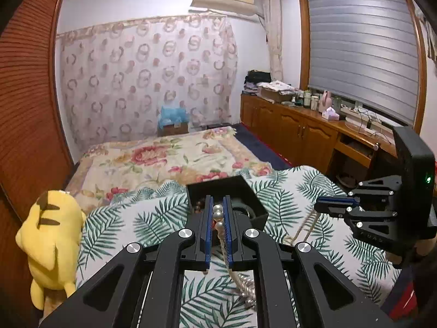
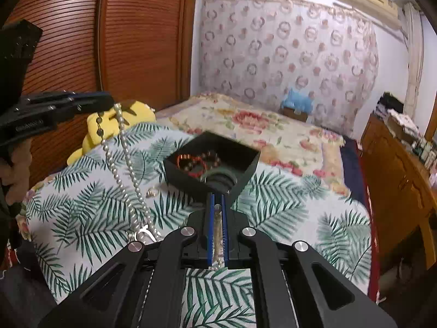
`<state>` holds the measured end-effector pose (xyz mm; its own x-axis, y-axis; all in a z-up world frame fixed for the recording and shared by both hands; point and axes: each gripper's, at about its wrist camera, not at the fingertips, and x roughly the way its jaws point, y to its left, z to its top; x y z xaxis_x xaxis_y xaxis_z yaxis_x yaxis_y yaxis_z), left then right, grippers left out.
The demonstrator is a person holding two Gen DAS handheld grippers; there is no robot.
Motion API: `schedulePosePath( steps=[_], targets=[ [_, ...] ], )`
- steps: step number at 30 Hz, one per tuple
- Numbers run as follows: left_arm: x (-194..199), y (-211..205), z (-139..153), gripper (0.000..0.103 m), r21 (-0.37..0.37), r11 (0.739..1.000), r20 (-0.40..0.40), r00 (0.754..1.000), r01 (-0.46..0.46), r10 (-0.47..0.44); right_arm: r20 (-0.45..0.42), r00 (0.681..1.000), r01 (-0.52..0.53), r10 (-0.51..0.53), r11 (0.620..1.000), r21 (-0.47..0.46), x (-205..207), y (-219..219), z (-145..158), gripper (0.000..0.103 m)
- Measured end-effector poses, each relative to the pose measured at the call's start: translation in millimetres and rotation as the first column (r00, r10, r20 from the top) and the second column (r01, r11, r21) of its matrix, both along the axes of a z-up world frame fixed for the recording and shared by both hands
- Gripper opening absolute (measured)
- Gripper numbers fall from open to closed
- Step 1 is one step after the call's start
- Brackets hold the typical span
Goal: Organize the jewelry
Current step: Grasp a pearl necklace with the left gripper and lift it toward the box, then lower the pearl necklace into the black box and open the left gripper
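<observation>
so from the left wrist view the yellow plush [image 1: 52, 235] slumps at the bed's left edge by the wardrobe [image 1: 27, 109], and the left gripper [image 1: 217, 205] is clamped on the pearl necklace [image 1: 218, 218] right in front of the black box [image 1: 245, 191]. The right gripper [image 1: 331, 203] comes in from the far right, blue pads together. Only the right wrist view shows the pearl strands [image 2: 123, 147] hanging from the left gripper [image 2: 109, 99] down to the leaf-print blanket [image 2: 286, 205], plus bead bracelets [image 2: 196, 161] inside the box [image 2: 174, 168]. The right gripper [image 2: 217, 205] pinches a thin beaded strand [image 2: 217, 235]. Right of the box the blanket lies bare up to the bed edge, then a dresser [image 2: 396, 169]
</observation>
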<state>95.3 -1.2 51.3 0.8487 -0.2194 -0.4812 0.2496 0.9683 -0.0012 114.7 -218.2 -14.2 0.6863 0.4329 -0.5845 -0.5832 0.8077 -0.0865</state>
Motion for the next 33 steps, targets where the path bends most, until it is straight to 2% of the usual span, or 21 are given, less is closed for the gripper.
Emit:
schedulePosePath(
  steps=[17, 33],
  targets=[
    [11.8, -9.5, 36.0, 0.007, -0.002, 1.000, 0.073, 0.997, 0.019, -0.019, 0.097, 0.995, -0.004, 0.003, 1.000, 0.020, 10.9, 2.1, 51.9, 0.006],
    [53.4, -13.9, 68.1, 0.007, -0.029, 0.999, 0.096, 0.995, 0.044, -0.041, 0.160, 0.987, -0.038, 0.029, 0.998, 0.053, 35.5, 7.5, 105.2, 0.006]
  ],
)
